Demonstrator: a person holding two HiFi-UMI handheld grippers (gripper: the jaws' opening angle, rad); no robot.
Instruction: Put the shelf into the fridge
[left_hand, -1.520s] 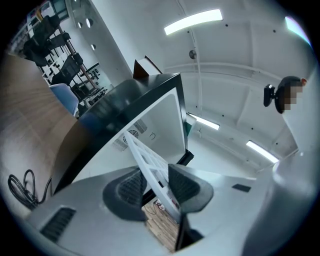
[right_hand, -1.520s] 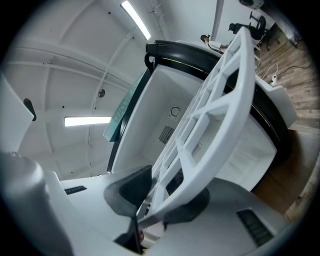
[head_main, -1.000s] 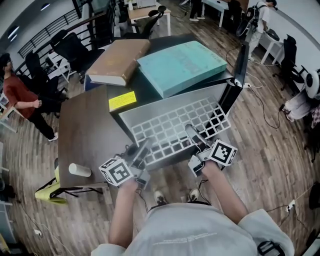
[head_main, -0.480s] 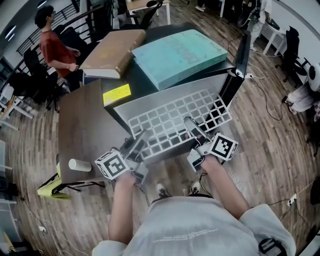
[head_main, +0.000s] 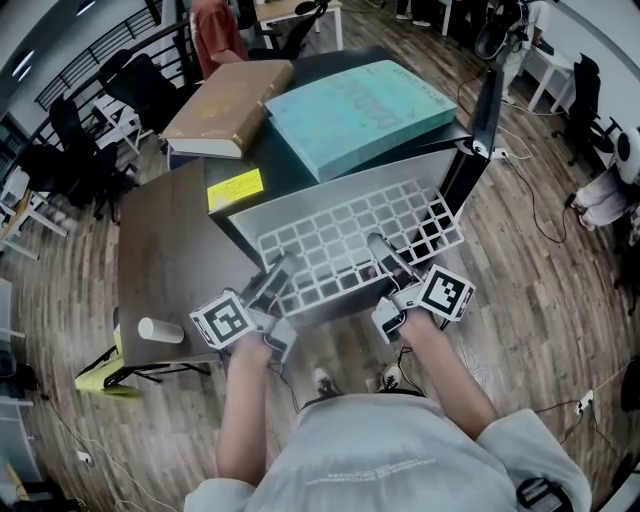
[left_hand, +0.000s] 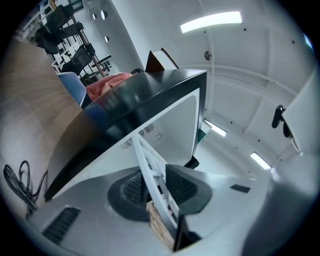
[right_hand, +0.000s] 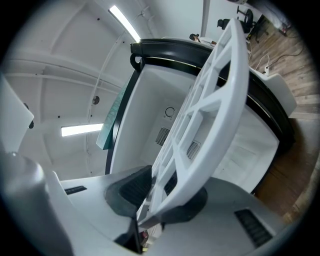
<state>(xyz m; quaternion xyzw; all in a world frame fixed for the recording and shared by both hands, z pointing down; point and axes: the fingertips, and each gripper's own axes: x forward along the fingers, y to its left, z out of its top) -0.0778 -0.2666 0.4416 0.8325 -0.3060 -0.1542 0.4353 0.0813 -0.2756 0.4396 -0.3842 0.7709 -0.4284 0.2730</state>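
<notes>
Wood-plank office floor, with one item in handling. Item: shelf, a white plastic grid panel, carried roughly level and above the floor, its far edge at the open mouth of the fridge; how far it reaches inside cannot be told. Held by: left gripper, jaws just closing and now clamped on the shelf's near edge at the left corner, the thin rim pinched between the dark pads; right gripper, jaws likewise clamped on the near edge, further right, with the grid running away between them. Both are in the hands of a person in a pale shirt. Fridge: small, black casing, white interior, door swung open at the right. On its top: a teal book and a brown book side by side, with a yellow label near the front edge. Left of the fridge: dark brown table bearing a white cup on its side. Beyond: black office chairs.
</notes>
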